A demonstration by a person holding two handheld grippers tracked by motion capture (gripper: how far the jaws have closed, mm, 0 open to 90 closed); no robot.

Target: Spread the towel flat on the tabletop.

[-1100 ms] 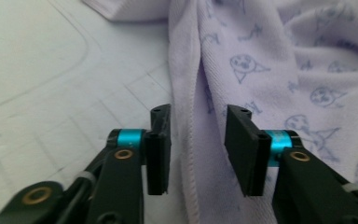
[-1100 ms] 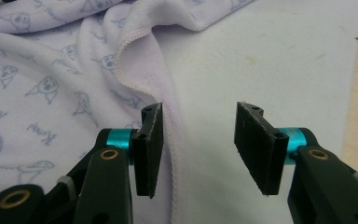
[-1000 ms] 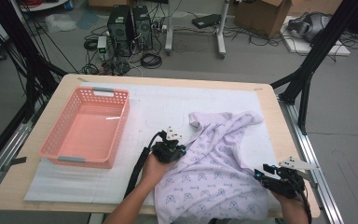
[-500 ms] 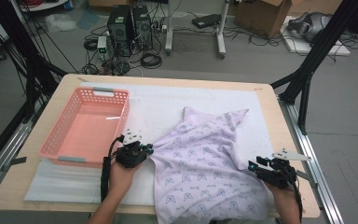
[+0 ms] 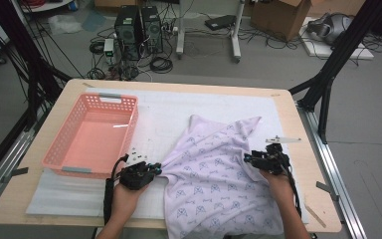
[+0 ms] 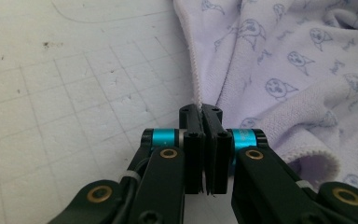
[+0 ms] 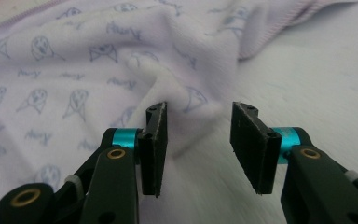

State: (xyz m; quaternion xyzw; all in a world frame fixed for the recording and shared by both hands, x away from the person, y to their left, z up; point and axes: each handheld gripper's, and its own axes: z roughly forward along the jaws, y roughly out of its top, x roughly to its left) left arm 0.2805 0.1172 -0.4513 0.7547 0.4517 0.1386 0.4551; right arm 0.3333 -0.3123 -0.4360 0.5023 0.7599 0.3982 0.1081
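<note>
The lilac garment (image 5: 214, 174), printed with small animal faces, now lies spread wider than a second ago: its left hem has been drawn out toward the counter's left side, and the bunched heap near the middle has opened into a flatter fan. It sits on the right half of the counter, its bottom running off the near edge. I have the left claw (image 6: 200, 108) pinched tight on the ribbed hem, a thin line of fabric caught between the pads. The right claw (image 7: 198, 123) has come in from the near right corner to the garment's right side; its jaws have just been closing a little and stand about half apart, a soft fold rising between them without being pressed. I judge the spreading well begun, the right side needing its own grip next.

The cloth looks like soft knit, slightly fleecy, with stitched edges. Beneath it lies a white gridded mat (image 5: 169, 112), faintly scuffed. A pink perforated plastic basket (image 5: 64, 144) stands toward the left edge, empty.
</note>
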